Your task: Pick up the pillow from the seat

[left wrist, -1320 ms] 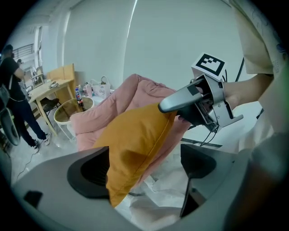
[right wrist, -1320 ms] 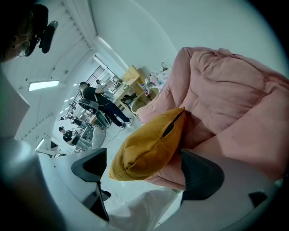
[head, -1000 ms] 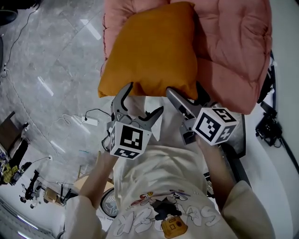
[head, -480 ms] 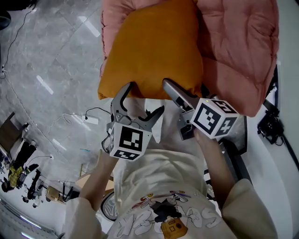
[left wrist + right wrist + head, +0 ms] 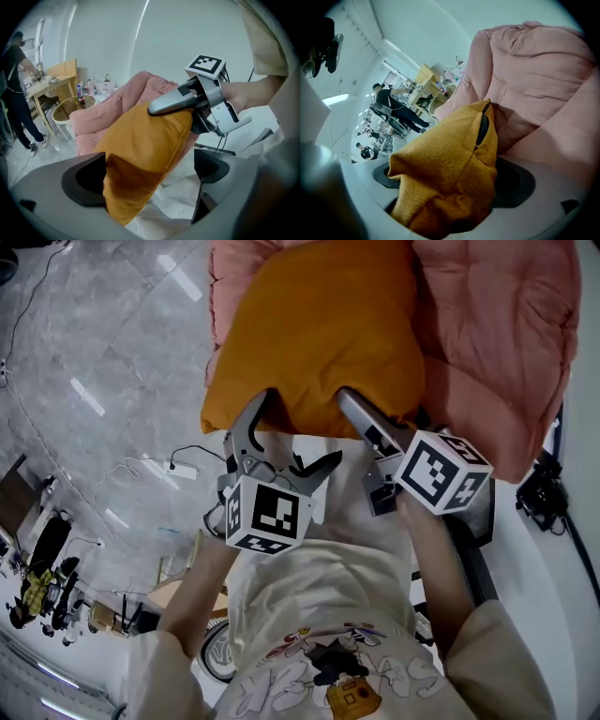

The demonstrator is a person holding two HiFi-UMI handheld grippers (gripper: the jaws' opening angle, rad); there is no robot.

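An orange pillow (image 5: 319, 334) lies on a pink quilted seat cushion (image 5: 497, 334). My right gripper (image 5: 384, 409) is shut on the pillow's near edge. In the right gripper view the orange fabric (image 5: 445, 178) bunches between both pads, and the zip shows. My left gripper (image 5: 300, 427) stands at the near left corner and its jaws are opening. The pillow's corner (image 5: 140, 154) hangs between them beside the left pad, with a gap to the right pad. The left gripper view also shows the right gripper (image 5: 183, 112) clamped on the pillow in front of the pink cushion (image 5: 126, 98).
Grey marble floor (image 5: 94, 362) lies left of the seat, with a cable and power strip (image 5: 183, 470) on it. Black gear (image 5: 539, 493) sits at the right. Further off stand a wooden table (image 5: 51, 82), a round side table (image 5: 70, 105) and a person (image 5: 14, 93).
The left gripper's jaws have spread wider at the pillow's corner. Both grippers and the pillow's near edge have shifted slightly up and right in the head view.
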